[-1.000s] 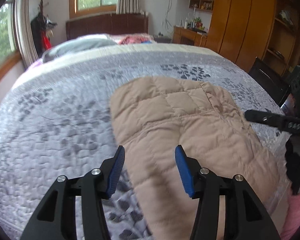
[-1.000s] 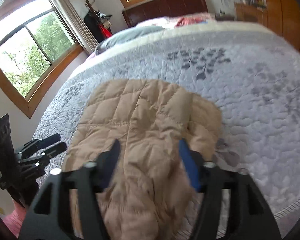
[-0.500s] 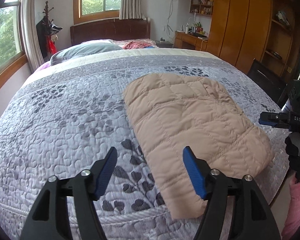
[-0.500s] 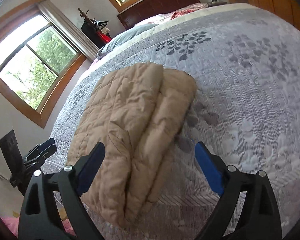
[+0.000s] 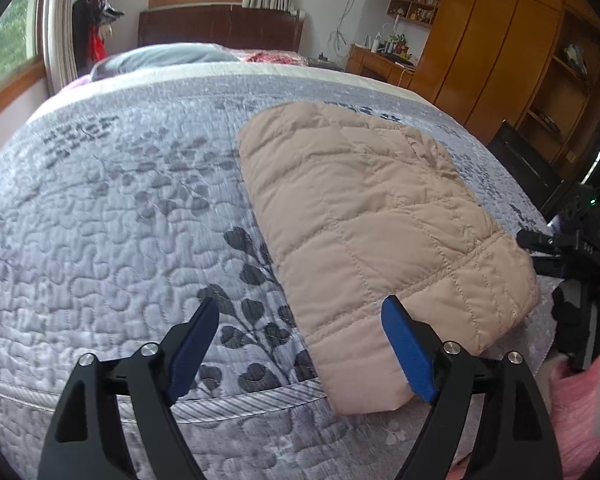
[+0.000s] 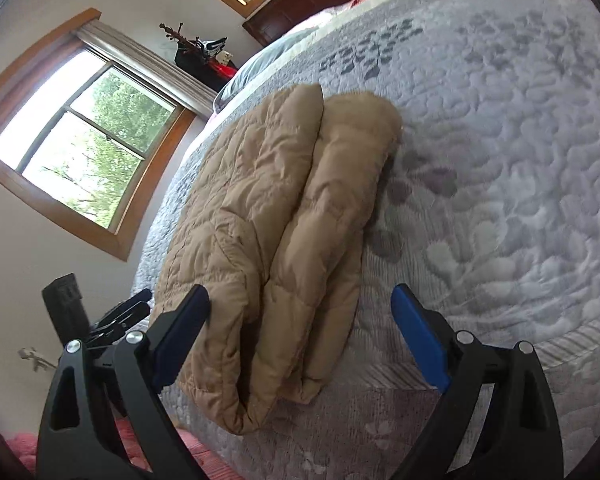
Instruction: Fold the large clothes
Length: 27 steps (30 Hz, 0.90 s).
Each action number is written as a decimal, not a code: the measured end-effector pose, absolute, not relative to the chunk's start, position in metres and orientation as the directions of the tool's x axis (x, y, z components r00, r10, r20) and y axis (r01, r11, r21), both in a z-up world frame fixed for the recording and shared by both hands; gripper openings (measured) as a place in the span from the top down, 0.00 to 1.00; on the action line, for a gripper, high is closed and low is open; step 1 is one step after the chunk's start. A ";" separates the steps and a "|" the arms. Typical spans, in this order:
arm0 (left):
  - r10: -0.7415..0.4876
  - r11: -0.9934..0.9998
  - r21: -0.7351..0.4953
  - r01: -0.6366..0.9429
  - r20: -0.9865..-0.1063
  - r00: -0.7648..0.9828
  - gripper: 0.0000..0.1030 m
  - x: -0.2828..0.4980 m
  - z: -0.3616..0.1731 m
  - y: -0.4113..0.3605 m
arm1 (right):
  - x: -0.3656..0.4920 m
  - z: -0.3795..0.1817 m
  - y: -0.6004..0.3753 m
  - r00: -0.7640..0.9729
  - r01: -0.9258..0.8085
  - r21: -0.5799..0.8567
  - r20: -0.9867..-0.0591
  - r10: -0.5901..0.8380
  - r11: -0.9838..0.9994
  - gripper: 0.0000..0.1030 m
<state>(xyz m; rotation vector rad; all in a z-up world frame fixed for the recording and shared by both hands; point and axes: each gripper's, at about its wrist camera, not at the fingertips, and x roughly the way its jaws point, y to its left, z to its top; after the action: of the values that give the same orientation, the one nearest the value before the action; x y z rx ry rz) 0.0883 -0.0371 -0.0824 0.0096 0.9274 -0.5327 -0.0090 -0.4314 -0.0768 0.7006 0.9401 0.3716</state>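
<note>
Both tools have drawn back from the folded jacket and spread wide since a second ago.

On the left, the left tool (image 5: 298, 338) hangs over the near edge of the bed (image 5: 112, 216), its blue pads wide apart and gripping nothing; its right pad overlaps the near end of the tan quilted jacket (image 5: 364, 216) in view. The jacket lies folded in a long bundle on the grey leaf-patterned quilt, reaching the bed's near edge. On the right, the right tool (image 6: 300, 332) is likewise spread wide and empty, the jacket's (image 6: 276, 216) stacked folds showing between its pads.
</note>
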 end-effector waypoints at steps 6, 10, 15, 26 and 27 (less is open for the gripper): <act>-0.461 0.856 -0.249 0.453 -0.765 0.450 0.18 0.095 -0.084 -0.044 | -0.004 -0.084 -0.431 0.528 -0.003 0.727 -0.582 0.618 0.687 0.11; -0.479 0.844 -0.266 0.465 -0.765 0.430 0.18 0.098 -0.086 -0.049 | -0.003 -0.088 -0.428 0.514 -0.015 0.741 -0.570 0.641 0.671 0.10; -0.503 0.830 -0.298 0.471 -0.765 0.402 0.16 0.106 -0.089 -0.053 | 0.003 -0.097 -0.426 0.487 -0.031 0.767 -0.548 0.680 0.640 0.10; -0.596 0.768 -0.422 0.482 -0.747 0.295 0.12 0.129 -0.103 -0.060 | 0.023 -0.111 -0.425 0.443 -0.068 0.794 -0.519 0.731 0.605 0.07; -0.605 0.761 -0.434 0.483 -0.743 0.285 0.12 0.132 -0.104 -0.062 | 0.026 -0.111 -0.424 0.441 -0.071 0.794 -0.518 0.733 0.604 0.06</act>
<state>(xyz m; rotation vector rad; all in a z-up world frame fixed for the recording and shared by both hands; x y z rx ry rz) 0.1321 -0.0616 -0.1044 -0.1337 1.0551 -0.7303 0.0255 -0.4242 -0.1107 0.7816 0.9972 0.5671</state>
